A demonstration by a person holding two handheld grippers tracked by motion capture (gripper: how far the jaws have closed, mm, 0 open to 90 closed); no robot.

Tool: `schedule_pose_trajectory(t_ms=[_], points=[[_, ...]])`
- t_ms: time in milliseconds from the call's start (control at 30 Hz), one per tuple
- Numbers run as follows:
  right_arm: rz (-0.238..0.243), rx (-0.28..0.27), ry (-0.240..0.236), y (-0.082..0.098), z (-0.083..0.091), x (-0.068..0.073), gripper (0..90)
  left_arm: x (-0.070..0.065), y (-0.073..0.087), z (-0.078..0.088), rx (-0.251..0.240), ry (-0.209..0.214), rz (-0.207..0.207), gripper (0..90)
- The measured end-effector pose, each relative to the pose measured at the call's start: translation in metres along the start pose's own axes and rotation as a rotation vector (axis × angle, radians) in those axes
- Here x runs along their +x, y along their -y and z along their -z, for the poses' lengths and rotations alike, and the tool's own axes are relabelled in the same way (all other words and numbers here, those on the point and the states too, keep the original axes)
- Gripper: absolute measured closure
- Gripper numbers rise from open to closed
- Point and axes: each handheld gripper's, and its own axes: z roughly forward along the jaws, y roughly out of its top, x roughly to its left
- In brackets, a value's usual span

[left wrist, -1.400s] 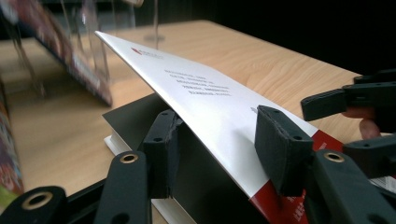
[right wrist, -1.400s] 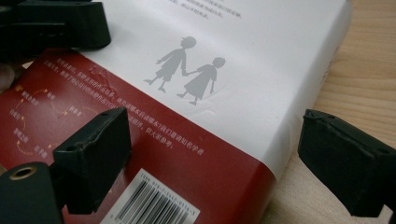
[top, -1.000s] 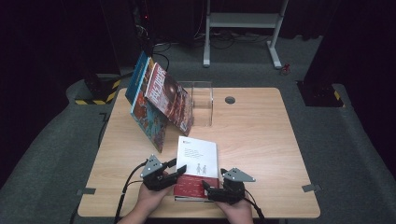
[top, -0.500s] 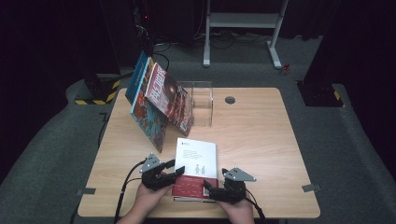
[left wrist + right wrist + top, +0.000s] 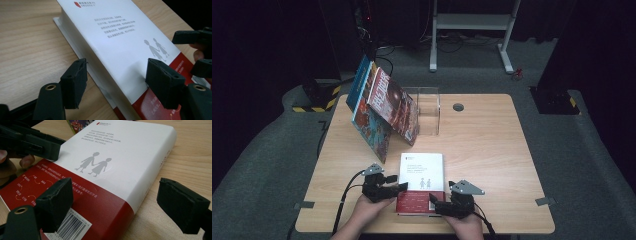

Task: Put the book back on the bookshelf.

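book flat at the near edge

left gripper (image 5: 398, 189) jaws have just been opening and straddle the book's (image 5: 421, 172) left edge, unclamped. its white cover has small unreadable print, two walking figures, a red band and a barcode. right gripper (image 5: 435, 201) gapes over its right corner.

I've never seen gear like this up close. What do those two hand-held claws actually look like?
Both are black. The left claw and right claw each end in two blocky jaws faced with rough black foam pads, and brass-coloured rivets sit on the jaw arms. A grey three-cornered plate tops each one, and a black cable trails off the left. The forearms are bare, with no sleeves visible.
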Motion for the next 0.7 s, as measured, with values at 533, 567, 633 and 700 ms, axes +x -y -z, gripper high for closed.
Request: schedule_pose_trajectory(t_ms=[533, 567, 633, 700], points=[[-0.040, 0.042, -0.031, -0.004, -0.011, -0.004, 11.8, -0.007, -0.005, -0.018, 0.103, 0.046, 0.046, 15.2], [-0.038, 0.045, -0.034, -0.005, -0.014, -0.005, 11.2, -0.009, -0.005, -0.018, 0.102, 0.040, 0.046, 14.0], [-0.078, 0.078, -0.053, -0.008, -0.018, -0.006, 9.6, -0.011, -0.005, -0.020, 0.111, 0.030, 0.031, 11.8], [-0.110, 0.100, -0.088, -0.009, -0.020, -0.012, 9.3, -0.015, -0.006, -0.022, 0.119, 0.019, 0.023, 9.1]])
